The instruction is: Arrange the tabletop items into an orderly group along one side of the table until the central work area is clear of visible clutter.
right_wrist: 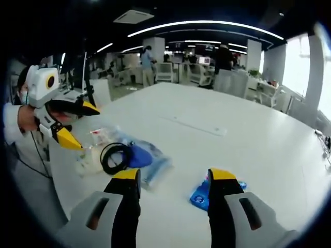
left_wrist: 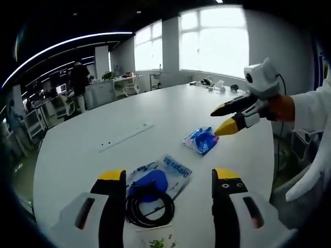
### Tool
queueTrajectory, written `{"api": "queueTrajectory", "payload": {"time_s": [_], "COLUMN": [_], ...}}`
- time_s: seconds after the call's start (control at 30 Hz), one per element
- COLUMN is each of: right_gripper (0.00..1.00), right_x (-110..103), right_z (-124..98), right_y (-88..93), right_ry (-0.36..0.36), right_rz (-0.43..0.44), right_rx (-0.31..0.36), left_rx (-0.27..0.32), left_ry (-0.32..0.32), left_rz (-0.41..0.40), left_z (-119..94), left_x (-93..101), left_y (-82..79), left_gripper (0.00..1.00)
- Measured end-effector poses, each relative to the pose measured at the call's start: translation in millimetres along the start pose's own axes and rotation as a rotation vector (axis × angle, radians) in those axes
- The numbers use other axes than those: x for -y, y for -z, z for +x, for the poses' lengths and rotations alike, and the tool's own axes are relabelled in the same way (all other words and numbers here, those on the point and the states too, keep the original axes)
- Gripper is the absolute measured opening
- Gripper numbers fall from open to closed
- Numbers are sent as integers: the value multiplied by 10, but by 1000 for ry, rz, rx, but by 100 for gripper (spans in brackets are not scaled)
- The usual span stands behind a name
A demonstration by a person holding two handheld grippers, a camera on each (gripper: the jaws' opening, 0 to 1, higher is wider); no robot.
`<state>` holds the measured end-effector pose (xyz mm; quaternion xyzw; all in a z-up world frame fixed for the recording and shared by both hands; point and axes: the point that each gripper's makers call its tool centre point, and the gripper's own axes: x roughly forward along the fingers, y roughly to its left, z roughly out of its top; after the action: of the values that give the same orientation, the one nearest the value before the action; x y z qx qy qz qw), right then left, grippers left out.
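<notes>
Clutter sits bunched at my near edge of the white table (left_wrist: 207, 111): a coiled black cable (left_wrist: 149, 206) lying on a clear packet (left_wrist: 173, 173) printed "Deepeo", with a blue object (left_wrist: 150, 185) beneath the loop. Just beyond, apart from them, a small blue pouch (left_wrist: 200, 140). My left gripper (left_wrist: 168, 178) hangs over the cable, jaws apart and empty. My right gripper (right_wrist: 173, 178) hovers with jaws spread, touching nothing, the blue pouch showing beside its right-hand jaw. Farther in, a white strip (left_wrist: 126, 136) lies flat. Wide bare tabletop stretches toward the windows (left_wrist: 212, 39).
</notes>
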<state>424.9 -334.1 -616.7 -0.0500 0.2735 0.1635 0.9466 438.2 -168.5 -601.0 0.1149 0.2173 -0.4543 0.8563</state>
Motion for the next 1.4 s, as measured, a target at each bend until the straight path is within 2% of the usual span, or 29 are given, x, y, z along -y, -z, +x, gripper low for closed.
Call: {"api": "queueTrajectory", "payload": {"time_s": [0.53,0.8,1.07,1.4], "right_gripper": [50,49,48,47], "right_x": [-526,-730,-966,-1111], "right_z": [297,460,686,898], "right_y": [-75,-94,-27,55], "right_ry": [-58,-87,-123,-141], "right_rz": [-21,-37,-44,-46], "right_rx": [-16,-27,-55,-88], "left_rx": [-9,-11,-12,-8], "left_ry": [-39,-54,-67,-73], "left_rz": [-29,-49,-71,-94], "left_z": [-390,-502,-585,-669], "left_x": [-250,-358,-451,-538], "left_y": [266,382,498,631], "left_gripper": [67,66,65,64]}}
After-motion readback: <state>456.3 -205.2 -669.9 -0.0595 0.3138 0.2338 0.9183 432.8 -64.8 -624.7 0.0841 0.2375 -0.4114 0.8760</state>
